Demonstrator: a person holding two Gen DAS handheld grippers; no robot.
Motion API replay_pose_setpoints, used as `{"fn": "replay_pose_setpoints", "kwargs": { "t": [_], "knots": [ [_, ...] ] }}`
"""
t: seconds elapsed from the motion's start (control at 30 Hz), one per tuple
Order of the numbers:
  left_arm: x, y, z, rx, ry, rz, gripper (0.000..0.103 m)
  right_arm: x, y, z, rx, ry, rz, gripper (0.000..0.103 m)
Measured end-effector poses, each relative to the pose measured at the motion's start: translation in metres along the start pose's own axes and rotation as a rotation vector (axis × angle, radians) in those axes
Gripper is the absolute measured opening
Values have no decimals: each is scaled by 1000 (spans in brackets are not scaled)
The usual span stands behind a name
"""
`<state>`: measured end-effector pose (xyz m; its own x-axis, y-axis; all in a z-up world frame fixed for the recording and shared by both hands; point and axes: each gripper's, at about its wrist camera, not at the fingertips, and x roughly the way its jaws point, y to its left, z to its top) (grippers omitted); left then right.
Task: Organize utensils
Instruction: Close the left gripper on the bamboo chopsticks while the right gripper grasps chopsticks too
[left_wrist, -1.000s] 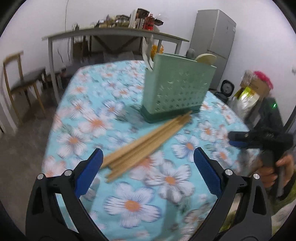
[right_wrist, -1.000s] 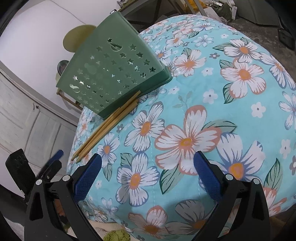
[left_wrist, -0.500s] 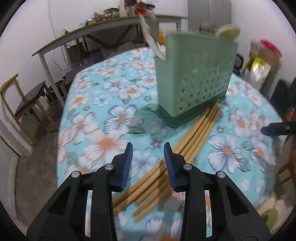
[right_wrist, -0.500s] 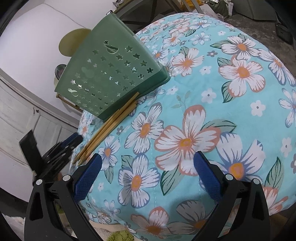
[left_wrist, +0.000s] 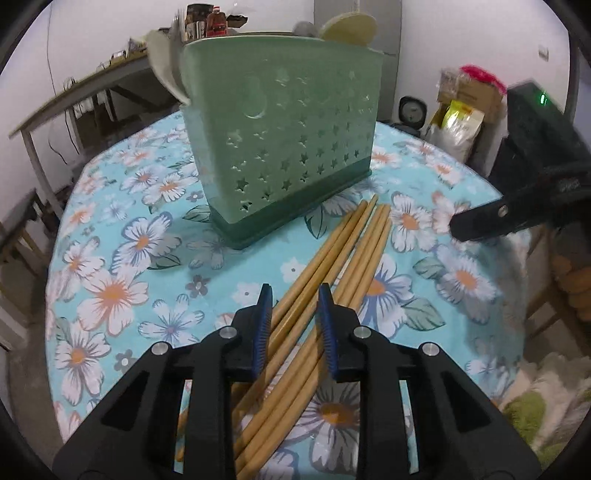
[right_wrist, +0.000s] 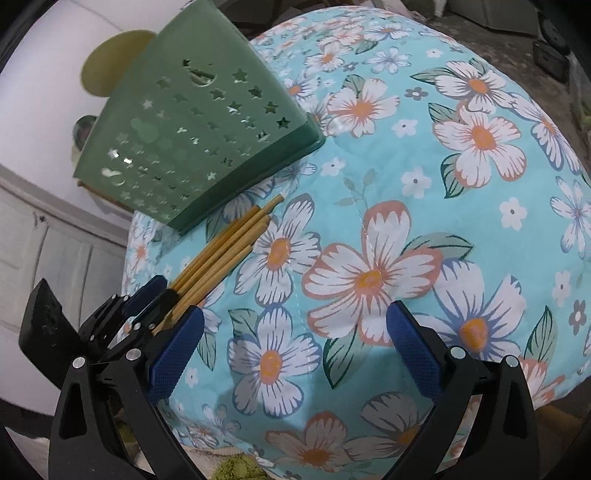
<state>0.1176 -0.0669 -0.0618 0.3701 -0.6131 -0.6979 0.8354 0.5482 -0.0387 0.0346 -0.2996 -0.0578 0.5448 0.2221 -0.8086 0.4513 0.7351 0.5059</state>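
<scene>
Near the counter's edge, left tongs are closing around some chopsticks so they can go in the green holder; right tongs wait wide open, holding nothing

Your left tongs: two matte black plastic arms of open triangular framing, each with silver round-headed screws along its top. Each arm ends in a narrow blue pad with fine ribbing. Your right tongs: the same black frame and silver screws, with broad blue pads showing a knurled, diamond-textured face. Seen from the left wrist camera, your right tongs carry a black box-shaped housing on top, with a small green light lit on it, and a single silver screw near the black tip.
</scene>
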Motion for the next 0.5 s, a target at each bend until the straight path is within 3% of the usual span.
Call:
{"fn": "replay_pose_setpoints", "kwargs": {
  "t": [0.2, 0.33, 0.5],
  "knots": [
    [0, 33, 8, -86, -50, -107, 26, 3, -1, -1, 74, -43, -21, 97],
    [15, 53, 3, -196, -14, -196, 26, 4, 0, -2, 81, -62, -47, 97],
    [13, 62, -1, -250, -14, -234, 26, 3, -5, -1, 117, -83, -30, 97]
  ]
}}
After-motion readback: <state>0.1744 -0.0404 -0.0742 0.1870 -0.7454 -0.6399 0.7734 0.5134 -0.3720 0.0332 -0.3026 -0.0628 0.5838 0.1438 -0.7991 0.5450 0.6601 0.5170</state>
